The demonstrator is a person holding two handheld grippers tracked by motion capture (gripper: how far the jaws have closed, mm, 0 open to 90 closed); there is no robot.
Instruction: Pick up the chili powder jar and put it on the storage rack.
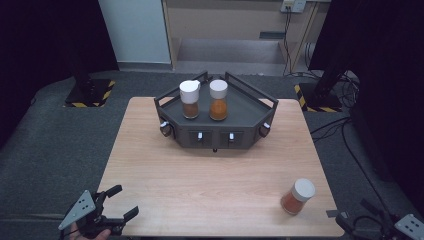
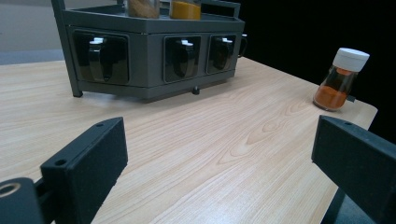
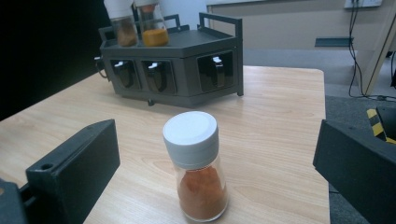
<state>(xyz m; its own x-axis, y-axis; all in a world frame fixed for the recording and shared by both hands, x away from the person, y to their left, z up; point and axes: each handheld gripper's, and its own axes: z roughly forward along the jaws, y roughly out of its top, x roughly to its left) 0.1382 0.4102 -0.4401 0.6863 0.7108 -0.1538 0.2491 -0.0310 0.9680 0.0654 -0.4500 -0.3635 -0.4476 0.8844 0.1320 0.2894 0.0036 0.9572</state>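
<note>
Black jaws of the right gripper [image 3: 215,154] stand wide apart with nothing between them but air, and the loose spice jar [image 3: 196,165] sits upright on the table [image 3: 275,121] just ahead, centred in the gap. In the high view that jar [image 1: 298,196] stands near the table's front right corner, close to the right gripper [image 1: 350,224] at the edge. It looks like clear glass with a white screw cap, about half full of orange-red powder — so light, stiff, smooth enough to slip, and breakable if knocked off the edge. The safest hold is probably across the glass body just under the cap, squeezed gently and kept upright. The left gripper [image 1: 116,202] hangs at the front left corner, well apart from the jar, jaws likewise spread and empty. Farther back stands a dark grey rack [image 1: 216,134] with knobs along its front; its top tray holds two more white-capped jars side by side — a brown-filled one [image 1: 190,99] on the left, an orange-filled one [image 1: 218,99] on the right, with free room beside them.
</note>
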